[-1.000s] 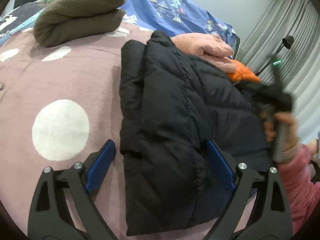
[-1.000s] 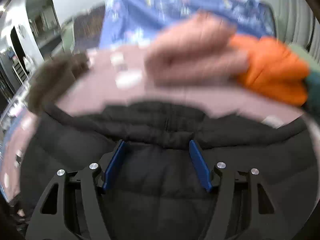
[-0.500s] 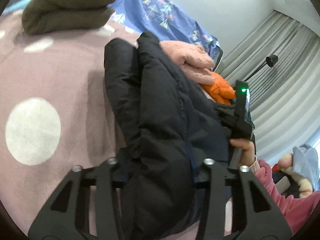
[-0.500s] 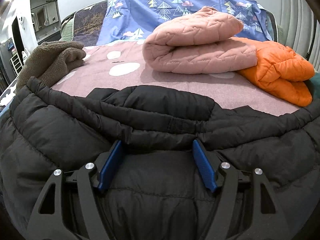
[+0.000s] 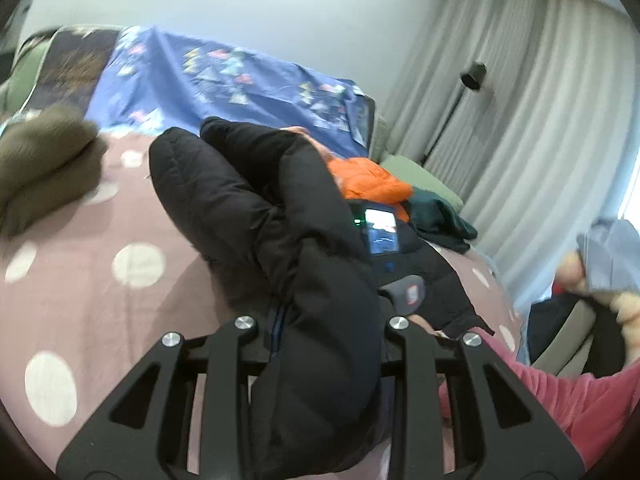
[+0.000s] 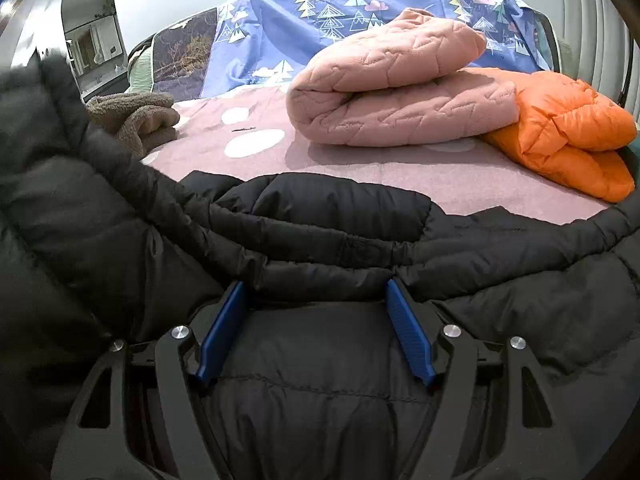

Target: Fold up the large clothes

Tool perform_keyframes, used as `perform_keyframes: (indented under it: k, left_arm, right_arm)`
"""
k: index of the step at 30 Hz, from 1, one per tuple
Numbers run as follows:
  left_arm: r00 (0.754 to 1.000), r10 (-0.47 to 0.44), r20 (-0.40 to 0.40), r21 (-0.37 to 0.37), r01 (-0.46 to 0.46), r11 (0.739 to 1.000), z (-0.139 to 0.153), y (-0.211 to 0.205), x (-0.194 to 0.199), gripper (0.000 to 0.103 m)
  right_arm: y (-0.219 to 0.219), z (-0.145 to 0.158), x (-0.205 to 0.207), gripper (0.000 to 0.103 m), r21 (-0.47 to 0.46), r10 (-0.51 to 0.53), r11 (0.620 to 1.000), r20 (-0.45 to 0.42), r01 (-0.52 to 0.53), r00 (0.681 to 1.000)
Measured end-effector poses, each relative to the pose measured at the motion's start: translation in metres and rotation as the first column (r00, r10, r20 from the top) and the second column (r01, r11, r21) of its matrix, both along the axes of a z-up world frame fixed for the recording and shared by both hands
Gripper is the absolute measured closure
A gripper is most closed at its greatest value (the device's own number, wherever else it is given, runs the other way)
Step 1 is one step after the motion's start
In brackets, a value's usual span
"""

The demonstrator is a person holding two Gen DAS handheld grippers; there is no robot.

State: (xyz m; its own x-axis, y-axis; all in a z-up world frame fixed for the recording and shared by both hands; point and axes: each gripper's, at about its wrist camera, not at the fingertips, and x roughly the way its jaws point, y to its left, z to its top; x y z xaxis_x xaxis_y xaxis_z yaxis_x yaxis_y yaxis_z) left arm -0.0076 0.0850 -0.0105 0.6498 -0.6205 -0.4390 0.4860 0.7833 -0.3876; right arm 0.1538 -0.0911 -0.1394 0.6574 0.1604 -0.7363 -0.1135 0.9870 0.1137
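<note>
- Two sets of tongs work one black puffer jacket (image 5: 280, 208) on the bed (image 5: 80, 280). In the left wrist view the left tongs (image 5: 320, 344) have just been closing and now pinch a thick bunch of the jacket's edge, raised off the pink dotted cover near the bed's near edge.
- Judged from this, the step in hand is a fold: one side is gathered, ready to be carried over the rest. The next move calls for taking it across the jacket's body and laying it flat with the edges matched.
- Blue pads of the left tongs are buried in fabric. The right tongs' handle with its lit screen (image 5: 380, 236) pokes out behind the raised fold; its tips are hidden. The view is blurred.
- In the right wrist view the right tongs (image 6: 316, 320) stand wide, pads (image 6: 224, 332) astride a quilted ridge of the jacket, which lies low on the bed. Whether the pads press it I cannot tell for sure; they look to straddle only.
- Beyond, towards the bed's far edge, lie a folded pink quilted jacket (image 6: 400, 92), an orange puffer jacket (image 6: 560, 128) and a brown fleece (image 6: 136, 116).
- At left the lifted jacket blocks part of this view.
</note>
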Motion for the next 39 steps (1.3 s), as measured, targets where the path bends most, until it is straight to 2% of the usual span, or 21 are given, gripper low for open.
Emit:
perform_keyframes:
  k: [3, 5, 7, 9, 10, 11, 13, 14, 17, 19, 21, 24, 27, 30, 33, 34, 35, 37, 39]
  left_arm:
    - [1.0, -0.003, 0.025, 0.081, 0.001, 0.997, 0.007, -0.023, 0.0, 0.074]
    - [0.999, 0.015, 0.04, 0.125, -0.02, 0.992, 0.011, -0.026, -0.004, 0.074]
    - [0.998, 0.034, 0.058, 0.156, -0.042, 0.987, 0.014, -0.029, -0.006, 0.074]
    - [0.997, 0.048, 0.059, 0.162, -0.057, 0.985, 0.016, -0.026, -0.008, 0.074]
    - [0.997, 0.054, 0.057, 0.16, -0.063, 0.985, 0.016, -0.025, -0.009, 0.074]
    - [0.997, 0.056, 0.059, 0.159, -0.065, 0.985, 0.017, -0.025, -0.01, 0.074]
    - [0.996, 0.043, 0.074, 0.157, -0.055, 0.986, 0.019, -0.028, -0.011, 0.074]
    - [0.996, 0.03, 0.079, 0.153, -0.041, 0.987, 0.021, -0.03, -0.012, 0.075]
    - [0.995, -0.039, 0.092, 0.177, 0.022, 0.984, 0.023, -0.05, -0.015, 0.077]
    - [0.991, -0.084, 0.107, 0.241, 0.057, 0.969, 0.022, -0.075, -0.017, 0.077]
    - [0.987, -0.112, 0.116, 0.272, 0.077, 0.959, 0.023, -0.091, -0.016, 0.077]
    - [0.986, -0.099, 0.13, 0.302, 0.056, 0.952, 0.027, -0.108, -0.01, 0.076]
    - [0.984, -0.104, 0.148, 0.308, 0.054, 0.95, 0.036, -0.118, -0.012, 0.076]
    - [0.982, -0.111, 0.153, 0.316, 0.058, 0.947, 0.038, -0.122, -0.013, 0.076]
    - [0.982, -0.122, 0.147, 0.307, 0.072, 0.949, 0.037, -0.13, -0.013, 0.076]
    - [0.981, -0.127, 0.144, 0.304, 0.078, 0.95, 0.036, -0.133, -0.012, 0.076]
    - [0.981, -0.137, 0.139, 0.299, 0.09, 0.95, 0.036, -0.139, -0.011, 0.076]
    - [0.979, -0.156, 0.132, 0.305, 0.11, 0.946, 0.034, -0.152, -0.009, 0.076]
    - [0.972, -0.195, 0.134, 0.341, 0.14, 0.93, 0.03, -0.171, -0.01, 0.076]
  right_arm:
    - [-0.004, 0.007, -0.001, 0.03, 0.023, 0.004, 1.0, -0.006, -0.004, 1.0]
    - [-0.011, 0.022, -0.011, 0.031, 0.041, 0.024, 0.999, -0.007, -0.023, 1.0]
    - [-0.024, 0.045, -0.033, 0.032, 0.071, 0.03, 0.997, 0.03, -0.032, 0.999]
    - [-0.033, 0.061, -0.056, 0.048, 0.097, 0.094, 0.99, 0.059, -0.099, 0.994]
    - [-0.036, 0.062, -0.067, 0.066, 0.119, 0.136, 0.983, 0.039, -0.14, 0.99]
    - [-0.038, 0.057, -0.074, 0.076, 0.154, 0.162, 0.975, 0.006, -0.161, 0.987]
    - [-0.035, 0.034, -0.078, 0.084, 0.228, 0.203, 0.957, -0.092, -0.178, 0.975]
    - [-0.033, 0.022, -0.077, 0.085, 0.24, 0.201, 0.956, -0.107, -0.171, 0.974]
    - [-0.031, -0.003, -0.07, 0.091, 0.273, 0.193, 0.947, -0.073, -0.167, 0.978]
    - [-0.031, -0.004, -0.067, 0.092, 0.283, 0.184, 0.946, -0.079, -0.155, 0.98]
    - [-0.032, -0.003, -0.069, 0.092, 0.285, 0.184, 0.946, -0.07, -0.157, 0.98]
    - [-0.047, 0.0, -0.07, 0.092, 0.356, 0.175, 0.925, -0.086, -0.134, 0.981]
    - [-0.069, 0.022, -0.092, 0.089, 0.371, 0.11, 0.927, -0.104, -0.064, 0.988]
    - [-0.093, 0.042, -0.131, 0.089, 0.397, 0.098, 0.915, -0.052, -0.07, 0.994]
    - [-0.101, 0.028, -0.153, 0.089, 0.39, 0.091, 0.92, -0.109, -0.041, 0.99]
    - [-0.102, 0.01, -0.15, 0.089, 0.402, 0.093, 0.915, -0.161, -0.021, 0.983]
    - [-0.103, -0.002, -0.146, 0.091, 0.418, 0.097, 0.908, -0.17, -0.017, 0.981]
    - [-0.102, -0.009, -0.143, 0.093, 0.415, 0.106, 0.909, -0.13, -0.043, 0.986]
    - [-0.102, -0.003, -0.146, 0.093, 0.396, 0.104, 0.917, -0.133, -0.044, 0.986]
